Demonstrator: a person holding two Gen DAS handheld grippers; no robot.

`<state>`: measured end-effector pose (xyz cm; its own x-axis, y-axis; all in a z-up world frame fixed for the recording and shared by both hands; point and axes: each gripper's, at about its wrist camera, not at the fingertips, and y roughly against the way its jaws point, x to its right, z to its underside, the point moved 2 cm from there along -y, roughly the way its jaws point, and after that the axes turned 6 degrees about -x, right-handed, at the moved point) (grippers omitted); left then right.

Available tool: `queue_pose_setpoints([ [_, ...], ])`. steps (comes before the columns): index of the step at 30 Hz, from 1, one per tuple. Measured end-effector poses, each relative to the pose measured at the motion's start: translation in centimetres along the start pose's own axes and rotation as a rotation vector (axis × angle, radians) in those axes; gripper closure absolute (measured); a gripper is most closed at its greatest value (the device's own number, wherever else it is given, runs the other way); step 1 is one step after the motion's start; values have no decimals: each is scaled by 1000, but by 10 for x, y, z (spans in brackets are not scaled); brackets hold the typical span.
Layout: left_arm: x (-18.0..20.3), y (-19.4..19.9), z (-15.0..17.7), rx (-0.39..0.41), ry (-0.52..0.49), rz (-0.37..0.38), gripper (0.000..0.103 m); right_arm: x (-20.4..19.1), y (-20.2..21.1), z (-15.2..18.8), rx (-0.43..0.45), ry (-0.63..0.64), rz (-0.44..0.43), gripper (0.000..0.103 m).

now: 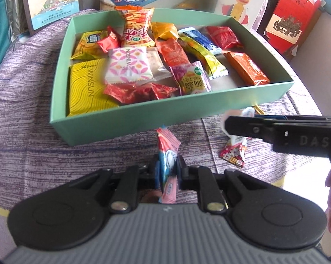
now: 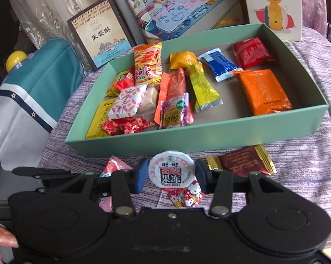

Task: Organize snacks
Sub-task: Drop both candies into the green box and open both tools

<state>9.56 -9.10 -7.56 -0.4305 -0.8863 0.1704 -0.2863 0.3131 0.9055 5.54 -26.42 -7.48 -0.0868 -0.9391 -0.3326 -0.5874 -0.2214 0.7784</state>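
Observation:
A mint-green open box [image 1: 165,110] on the purple cloth holds several wrapped snacks. In front of it, my left gripper [image 1: 168,167] is shut on a pink and red snack packet [image 1: 168,151], which stands upright between the pads. To its right, my right gripper [image 2: 171,176] has its pads against both sides of a white-lidded jelly cup [image 2: 171,171], close to the box's front wall [image 2: 187,136]. A Hello Kitty packet [image 2: 187,198] lies on the cloth just under that cup. A dark red chocolate packet with gold ends [image 2: 242,160] lies to the right of it.
Printed cartons stand behind the box: a pineapple-cake box [image 2: 104,41], a drawing-mat box [image 2: 178,11], a duck-toy box [image 2: 273,4] and a red carton [image 1: 293,17]. A teal bag [image 2: 44,70] sits to the left. A person's hand [image 2: 0,237] grips the right handle.

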Motion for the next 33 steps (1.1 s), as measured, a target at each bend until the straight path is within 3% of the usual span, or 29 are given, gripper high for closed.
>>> queue_pose_setpoints([
  [6, 12, 29, -9, 63, -35, 33, 89, 16, 35, -1, 46, -56, -41, 58],
  [13, 48, 34, -63, 137, -106, 55, 89, 51, 59, -36, 133, -174, -48, 58],
  [19, 74, 5, -105, 101, -117, 68, 89, 76, 44, -62, 123, -231, -34, 58],
  [27, 81, -21, -114, 58, -142, 32, 87, 86, 20, -67, 86, -253, -48, 58],
  [29, 81, -24, -115, 50, -141, 19, 77, 85, 16, -68, 75, -248, -59, 55],
  [31, 81, -23, -115, 61, -144, 2, 42, 84, 17, -70, 87, -240, -51, 54],
  [33, 81, -18, -114, 89, -153, -21, 33, 84, 22, -70, 102, -242, -58, 40],
])
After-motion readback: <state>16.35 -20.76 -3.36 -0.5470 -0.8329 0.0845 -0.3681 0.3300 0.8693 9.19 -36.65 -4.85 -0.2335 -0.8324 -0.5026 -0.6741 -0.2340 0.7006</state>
